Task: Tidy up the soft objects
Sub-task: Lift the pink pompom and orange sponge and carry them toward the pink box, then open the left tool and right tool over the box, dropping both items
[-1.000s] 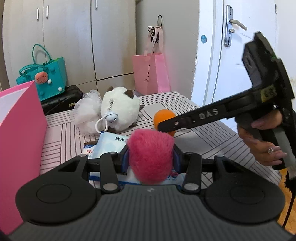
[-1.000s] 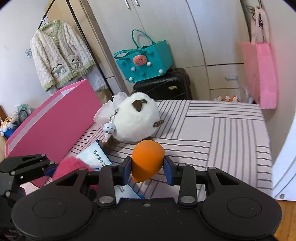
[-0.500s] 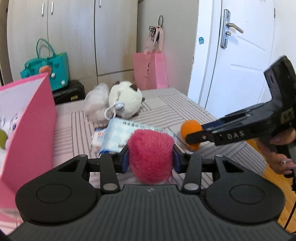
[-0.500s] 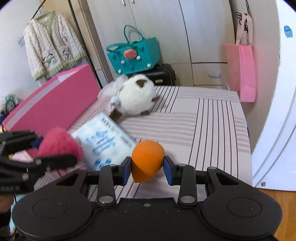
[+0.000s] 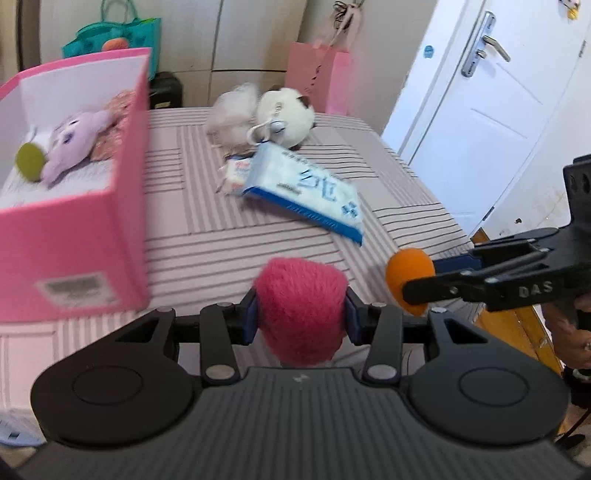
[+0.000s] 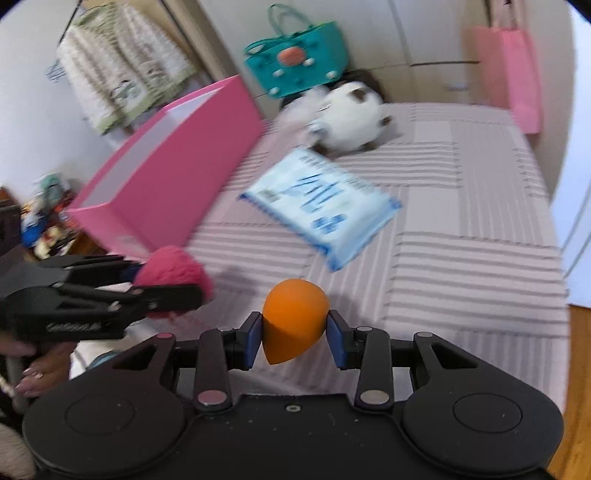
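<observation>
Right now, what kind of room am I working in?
Most likely a bedroom at home. The work surface is a striped bedspread, a knitted cardigan hangs on a rack, and there are built-in wardrobe doors beside a white door. A pink storage box already holds plush toys.

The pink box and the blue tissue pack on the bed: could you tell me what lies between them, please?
Nothing: in the left wrist view, only bare striped bedcover separates the pink box from the blue tissue pack.
</observation>
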Demonstrator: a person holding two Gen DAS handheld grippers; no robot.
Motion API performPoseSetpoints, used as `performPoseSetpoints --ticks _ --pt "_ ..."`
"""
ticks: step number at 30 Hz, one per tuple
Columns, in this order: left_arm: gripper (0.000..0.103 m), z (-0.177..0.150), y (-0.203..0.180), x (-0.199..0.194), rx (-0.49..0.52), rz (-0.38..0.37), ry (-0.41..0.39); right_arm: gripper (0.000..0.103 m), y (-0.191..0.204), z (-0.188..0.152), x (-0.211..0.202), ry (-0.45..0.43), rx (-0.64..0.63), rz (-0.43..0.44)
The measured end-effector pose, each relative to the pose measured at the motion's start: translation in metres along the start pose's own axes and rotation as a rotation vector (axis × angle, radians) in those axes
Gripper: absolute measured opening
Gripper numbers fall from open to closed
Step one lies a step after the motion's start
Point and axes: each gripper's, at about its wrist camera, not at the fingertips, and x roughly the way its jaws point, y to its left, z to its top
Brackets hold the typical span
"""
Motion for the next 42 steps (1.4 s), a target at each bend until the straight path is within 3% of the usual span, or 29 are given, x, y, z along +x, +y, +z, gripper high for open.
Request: performPoseSetpoints --ticks 4,12,19,25,35,38,42 --pt "0.044 -0.005 0.013 -0.024 -0.025 0.018 -0.001 0.043 0.022 -0.001 0.003 0.055 -0.029 0.060" --pt "0.044 -0.013 0.031 -0.079 -0.047 0.083 -0.063 0.043 0.066 0.005 0.003 0.022 -0.122 0.161" --pt "0.044 -0.005 0.049 -0.116 -0.029 0.110 -0.103 0.044 0.107 0.032 0.002 -0.018 -0.233 0.239" --pt "0.044 0.011 0.066 -0.131 -0.003 0.129 -0.129 0.044 0.125 0.064 0.013 -0.048 -0.281 0.238" --pt "0.045 0.050 0.112 -0.109 -0.032 0.231 -0.230 0.044 0.130 0.138 0.046 -0.144 -0.320 0.227" --pt "0.046 0.068 0.129 -0.089 -0.044 0.253 -0.213 0.044 0.137 0.154 0.067 -0.151 -0.357 0.189" --pt "0.046 0.089 0.154 -0.058 -0.061 0.273 -0.131 0.044 0.146 0.171 0.095 -0.112 -0.425 0.155"
